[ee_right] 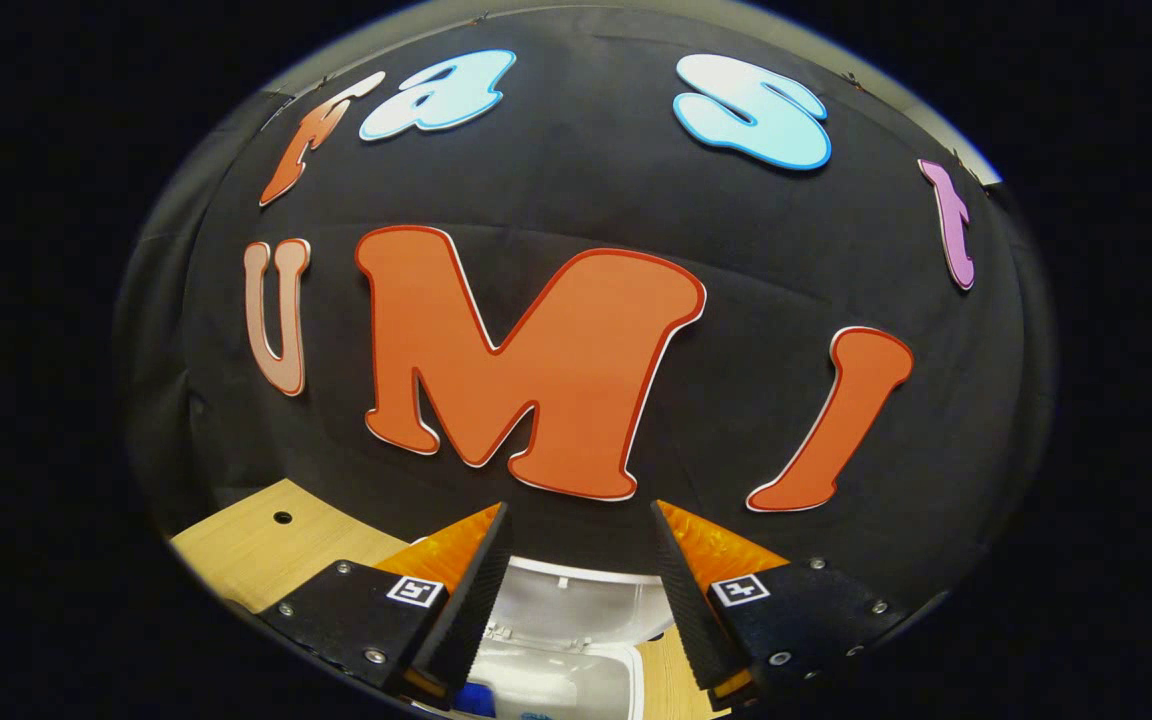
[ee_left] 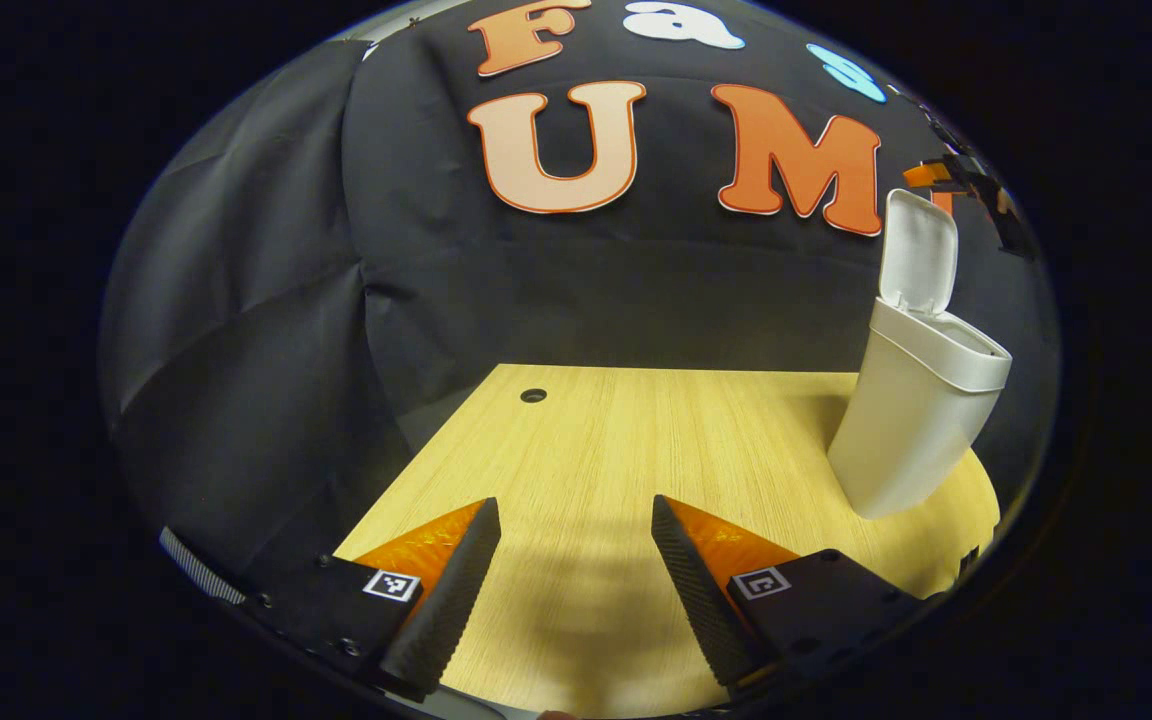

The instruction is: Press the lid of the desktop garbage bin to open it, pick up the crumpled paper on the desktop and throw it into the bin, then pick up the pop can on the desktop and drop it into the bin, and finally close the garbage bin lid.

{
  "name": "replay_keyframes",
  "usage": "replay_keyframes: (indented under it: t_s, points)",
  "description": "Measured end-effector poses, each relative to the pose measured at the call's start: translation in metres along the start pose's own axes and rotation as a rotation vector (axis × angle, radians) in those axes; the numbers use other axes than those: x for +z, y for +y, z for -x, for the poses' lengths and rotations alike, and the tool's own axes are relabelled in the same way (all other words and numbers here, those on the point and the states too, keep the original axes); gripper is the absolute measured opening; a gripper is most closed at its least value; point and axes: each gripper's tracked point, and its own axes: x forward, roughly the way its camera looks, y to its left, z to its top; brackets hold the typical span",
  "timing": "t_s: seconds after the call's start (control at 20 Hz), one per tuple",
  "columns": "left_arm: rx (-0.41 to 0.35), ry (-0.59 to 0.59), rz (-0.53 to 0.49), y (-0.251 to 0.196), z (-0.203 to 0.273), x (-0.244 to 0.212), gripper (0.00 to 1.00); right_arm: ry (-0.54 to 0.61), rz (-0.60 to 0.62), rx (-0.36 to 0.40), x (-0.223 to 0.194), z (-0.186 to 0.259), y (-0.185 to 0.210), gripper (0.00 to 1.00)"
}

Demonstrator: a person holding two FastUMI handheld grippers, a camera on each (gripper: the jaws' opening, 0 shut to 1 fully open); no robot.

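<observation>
left gripper (ee_left: 576, 575): fingers spread, nothing between them, held low over the near part of the table (ee_left: 636, 430). the wooden top carries a small dark hole (ee_left: 533, 395) near its far edge. the bin (ee_left: 921, 415) stands on the table's right side, well apart from this gripper, with its lid (ee_left: 919, 250) raised upright.

right gripper (ee_right: 576, 590): fingers spread, nothing held, poised directly above the open bin (ee_right: 561, 680), whose mouth and raised lid (ee_right: 581, 605) appear between and below the fingers. something blue (ee_right: 479, 700) lies inside the bin near the left finger; too little of it shows to say what it is. a strip of table (ee_right: 256, 550) with the hole (ee_right: 282, 517) lies to the left.
</observation>
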Motion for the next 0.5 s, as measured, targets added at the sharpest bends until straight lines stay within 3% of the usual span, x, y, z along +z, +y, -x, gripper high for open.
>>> replay_keyframes:
  t_s: [0.25,0.5]
  points:
    - [0.029,0.011,0.014,0.008,0.003,-0.004,0.98,0.060,-0.047,0.011,-0.015,-0.013,0.002,0.83]
    - [0.001,0.006,-0.013,-0.002,-0.001,0.002,0.97,0.079,-0.064,0.029,-0.023,0.003,0.007,0.80]
